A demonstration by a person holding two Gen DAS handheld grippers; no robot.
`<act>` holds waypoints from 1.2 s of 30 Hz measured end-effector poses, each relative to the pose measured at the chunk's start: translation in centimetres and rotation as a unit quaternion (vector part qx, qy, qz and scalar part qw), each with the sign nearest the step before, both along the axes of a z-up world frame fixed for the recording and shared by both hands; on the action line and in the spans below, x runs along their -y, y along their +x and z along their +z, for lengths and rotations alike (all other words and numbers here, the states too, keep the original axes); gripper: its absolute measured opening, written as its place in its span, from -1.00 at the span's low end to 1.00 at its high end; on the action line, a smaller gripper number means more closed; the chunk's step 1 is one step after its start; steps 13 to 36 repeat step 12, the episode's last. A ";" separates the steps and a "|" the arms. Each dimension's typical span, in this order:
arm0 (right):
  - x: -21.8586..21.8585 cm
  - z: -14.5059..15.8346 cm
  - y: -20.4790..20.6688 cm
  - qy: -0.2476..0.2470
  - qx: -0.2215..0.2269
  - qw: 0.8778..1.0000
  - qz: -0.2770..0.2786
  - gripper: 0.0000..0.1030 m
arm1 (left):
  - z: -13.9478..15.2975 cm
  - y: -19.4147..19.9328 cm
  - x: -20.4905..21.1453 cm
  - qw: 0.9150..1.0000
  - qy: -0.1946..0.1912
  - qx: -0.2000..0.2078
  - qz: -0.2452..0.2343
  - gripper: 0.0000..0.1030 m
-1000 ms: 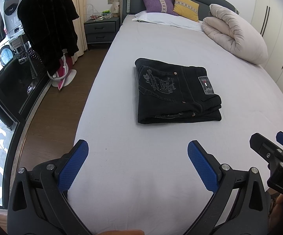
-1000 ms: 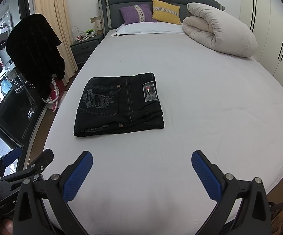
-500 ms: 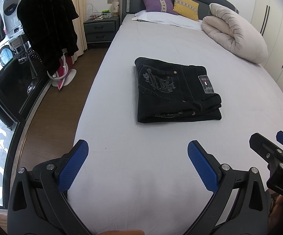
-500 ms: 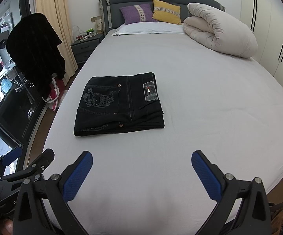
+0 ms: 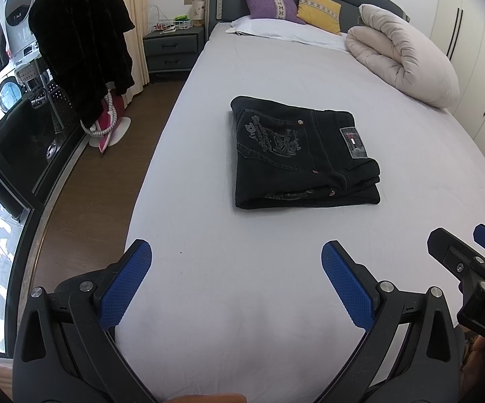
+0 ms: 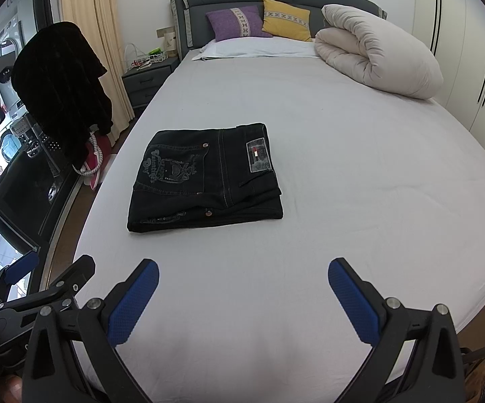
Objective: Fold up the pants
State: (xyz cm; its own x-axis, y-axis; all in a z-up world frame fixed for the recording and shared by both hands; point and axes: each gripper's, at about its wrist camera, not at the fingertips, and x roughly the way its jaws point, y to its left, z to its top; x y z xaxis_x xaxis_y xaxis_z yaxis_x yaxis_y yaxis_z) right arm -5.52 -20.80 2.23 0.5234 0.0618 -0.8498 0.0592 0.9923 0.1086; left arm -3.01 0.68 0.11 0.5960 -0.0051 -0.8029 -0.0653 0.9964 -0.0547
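The pants [image 5: 304, 154] lay on the bed [image 5: 276, 285] as a compact, stacked rectangle, back pocket and waistband label facing up, layered edges visible along the near side. The left tool [image 5: 235, 268] was spread wide and empty, held above the sheet near the foot of the bed — well apart from the garment. The right tool [image 6: 242, 285] was likewise spread and held nothing, positioned just beside the left one. Judged from this arrangement, the folding appeared complete: the layers sat roughly aligned, with only slight unevenness at the near right corner. No further fold seemed required — at most a minor squaring of that corner remained.
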 end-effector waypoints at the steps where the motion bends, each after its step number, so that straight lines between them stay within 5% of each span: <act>1: 0.0 -0.1 -0.1 0.000 0.000 1.000 0.000 1.00 | -0.1 0.0 0.0 1.000 0.000 -0.001 0.000 1.00; 36: 0.3 -0.6 -0.3 0.001 -0.002 1.000 0.003 1.00 | -0.6 -0.2 0.2 1.000 0.007 0.004 -0.009 1.00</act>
